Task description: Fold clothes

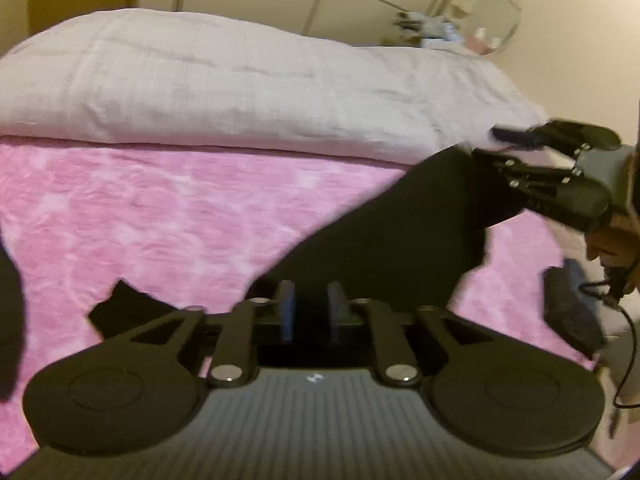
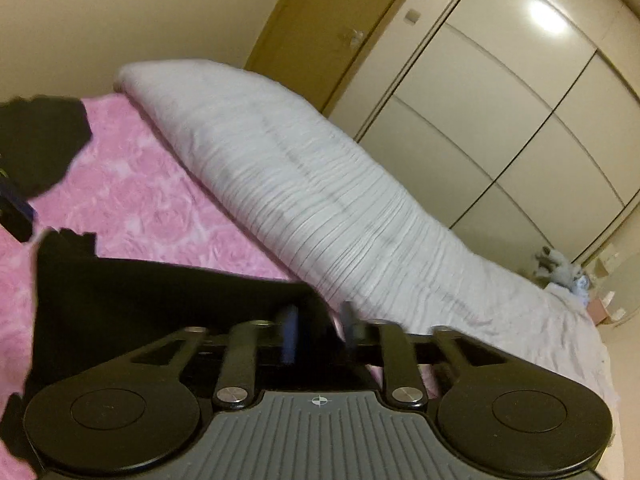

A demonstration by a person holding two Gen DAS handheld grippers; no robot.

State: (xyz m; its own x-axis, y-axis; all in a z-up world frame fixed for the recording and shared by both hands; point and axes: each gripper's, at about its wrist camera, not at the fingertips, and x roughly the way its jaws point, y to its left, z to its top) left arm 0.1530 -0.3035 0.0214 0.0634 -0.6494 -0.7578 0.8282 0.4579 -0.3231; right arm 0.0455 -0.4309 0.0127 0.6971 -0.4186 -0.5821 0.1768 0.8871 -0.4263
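A black garment lies spread on the pink blanket and runs from the lower middle up to the right. My left gripper hovers at its near edge, its blue pads apart and the dark cloth showing behind the gap. My right gripper, held in a hand at the right, is over the garment's far corner with its fingers spread. In the right wrist view the right gripper is blurred, jaws apart, above the same black garment. I see nothing pinched in either.
A folded pale duvet lies across the bed behind the blanket. More black cloth sits farther off. A dark folded item and a cable lie at the bed's right edge. A wardrobe and a door stand beyond.
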